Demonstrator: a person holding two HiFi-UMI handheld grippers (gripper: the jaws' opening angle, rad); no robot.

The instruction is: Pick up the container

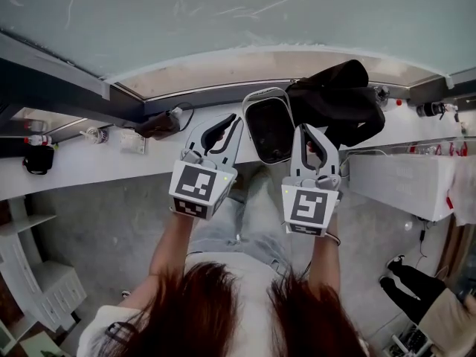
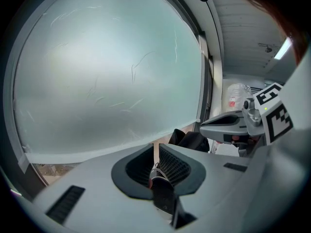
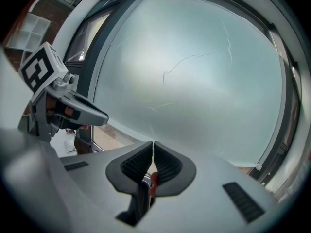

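Head view put the tools nearest us. The left gripper (image 1: 232, 127) and the right gripper (image 1: 303, 134) were both pressed fully together and carried nothing. In each gripper view the ribbed dark pads (image 2: 172, 166) met along a thin seam inside smooth grey housings.

Just past the tips, at twelve o'clock between them, the container (image 1: 269, 129) lay on the white counter (image 1: 74, 163). It was a rounded oblong tub with a pale smooth rim and a dark, glossy inside.

We judged this to be the approach, with no grasp begun. The next move would call for parting the jaws and setting a pair over that rim.

At the tub's two o'clock slumped a soft black bag (image 1: 338, 99). Beyond it a scratched, frosted pane (image 1: 223, 13) closed off the scene.
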